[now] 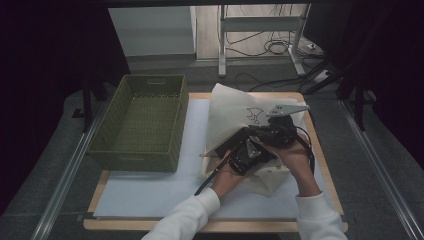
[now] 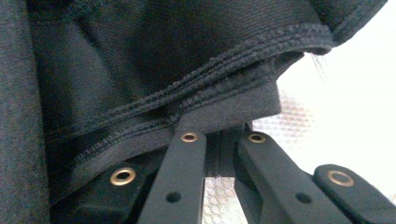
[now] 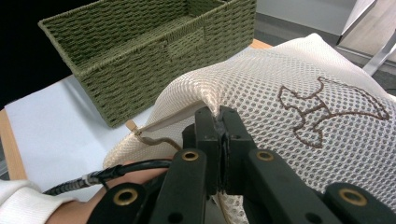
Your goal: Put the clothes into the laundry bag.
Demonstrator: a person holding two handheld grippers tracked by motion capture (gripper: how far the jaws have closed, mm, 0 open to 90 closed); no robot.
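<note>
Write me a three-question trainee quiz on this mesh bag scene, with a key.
1. True or false: the right gripper is clamped on the edge of the cream mesh bag.
2. What does the left gripper pinch? A) dark stitched fabric B) a green towel C) a cable
3. Fill in: the green woven basket stands to the ___ of the bag in the high view.

Key: 1 true. 2 A: the dark fabric has a stitched hem held between the jaws. 3 left; it sits on the white mat.
</note>
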